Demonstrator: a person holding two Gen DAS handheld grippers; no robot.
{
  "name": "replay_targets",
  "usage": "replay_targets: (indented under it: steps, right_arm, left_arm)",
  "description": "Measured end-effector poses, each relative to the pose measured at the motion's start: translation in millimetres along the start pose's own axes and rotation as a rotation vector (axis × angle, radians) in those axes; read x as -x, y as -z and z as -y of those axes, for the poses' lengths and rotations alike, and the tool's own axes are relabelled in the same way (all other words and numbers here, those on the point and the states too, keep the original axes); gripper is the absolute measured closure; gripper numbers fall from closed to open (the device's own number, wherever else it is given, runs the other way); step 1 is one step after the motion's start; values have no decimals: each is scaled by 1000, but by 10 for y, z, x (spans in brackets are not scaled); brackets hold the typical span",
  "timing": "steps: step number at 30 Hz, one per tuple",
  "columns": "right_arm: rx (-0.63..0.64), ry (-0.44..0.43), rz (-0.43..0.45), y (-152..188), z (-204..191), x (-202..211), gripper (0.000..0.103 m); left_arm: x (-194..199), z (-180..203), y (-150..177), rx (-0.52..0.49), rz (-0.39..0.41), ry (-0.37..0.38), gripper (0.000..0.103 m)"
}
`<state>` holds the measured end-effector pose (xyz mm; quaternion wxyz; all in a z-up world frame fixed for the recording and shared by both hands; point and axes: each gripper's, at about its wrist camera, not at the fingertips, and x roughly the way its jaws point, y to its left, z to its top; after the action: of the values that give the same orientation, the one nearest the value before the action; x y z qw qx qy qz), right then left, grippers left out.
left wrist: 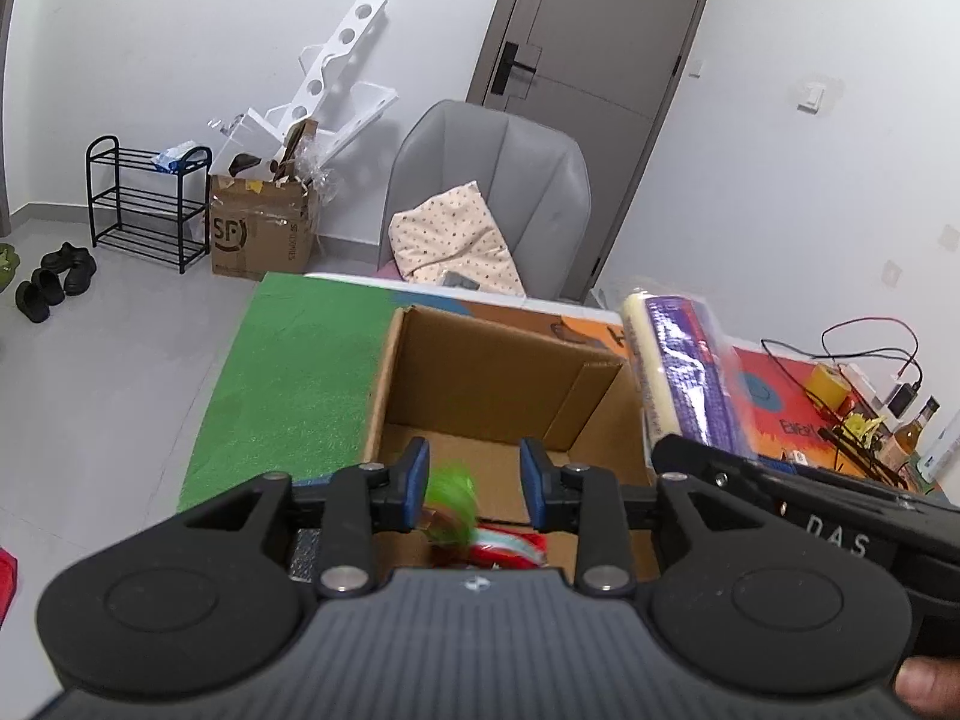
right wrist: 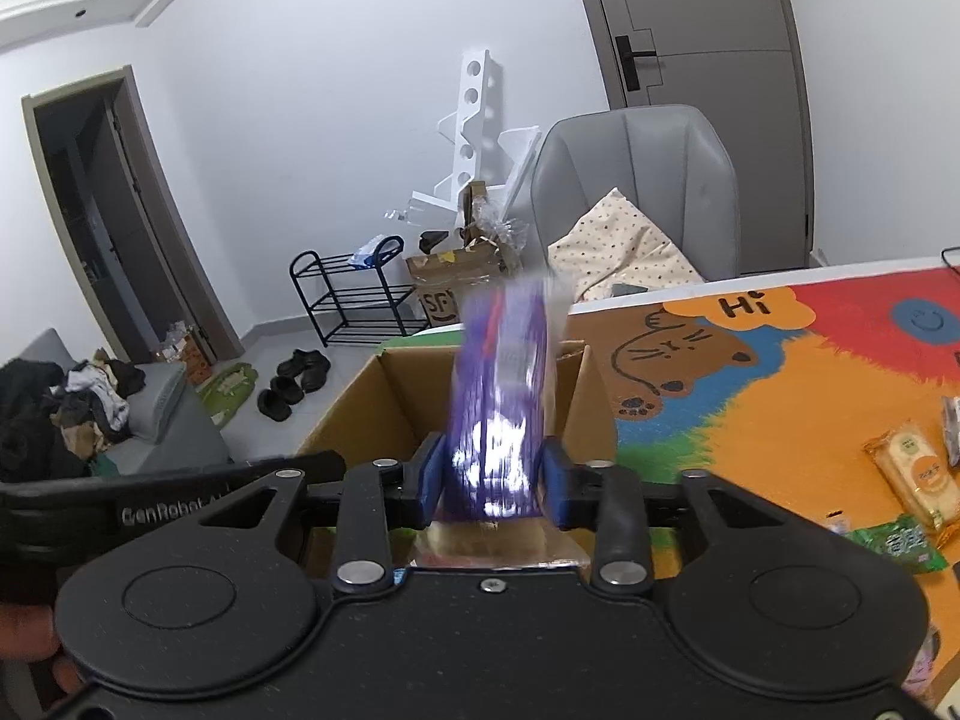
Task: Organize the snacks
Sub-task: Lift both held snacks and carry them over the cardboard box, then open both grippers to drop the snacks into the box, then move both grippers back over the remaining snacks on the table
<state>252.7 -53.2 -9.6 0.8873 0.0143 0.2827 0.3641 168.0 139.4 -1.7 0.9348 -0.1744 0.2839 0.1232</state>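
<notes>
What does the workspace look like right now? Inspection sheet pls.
Surface: colourful mat with cat and "Hi", green at the left end.
Job's things: open box holding a red pack; blurred green pack in mid-drop between the left fingers; purple pack above the box.
Clutter: loose snacks on the mat; bottle.
Grippers: left claw open over the box; right claw shut on the purple pack.
Cables: wires at the mat's right end.
Surroundings: grey chair, shoe rack, door.

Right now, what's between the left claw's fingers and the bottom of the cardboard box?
In the left wrist view, a blurred green snack packet sits in the open left claw, not clamped, with a red-and-white packet below it in the cardboard box.
</notes>
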Motion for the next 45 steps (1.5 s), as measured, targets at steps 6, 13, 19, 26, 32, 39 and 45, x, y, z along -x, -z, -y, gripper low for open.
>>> replay_targets:
  steps: [6,13,19,26,32,39,45]
  right_arm:
    - [-17,53,19,33,131,102,35]
    - [-36,122,56,87,349,310,11]
    - [-71,134,62,141,563,456,1]
    - [-107,129,38,226,750,570,0]
    - [-127,140,34,297,914,708,0]
    - [-148,178,52,376,1151,931,0]
    - [-174,213,67,457,1393,1108,0]
  left_arm:
    - [17,45,59,-16,-13,-4,29]
    - [79,182,94,-25,40,-62,16]
    - [95,307,84,-14,33,-28,15]
    - [112,535,133,-63,18,-17,14]
    - [155,749,167,-91,36,12,13]
    - [149,1005,211,-106,41,42,8]
    - [111,1190,291,-107,4,83,8]
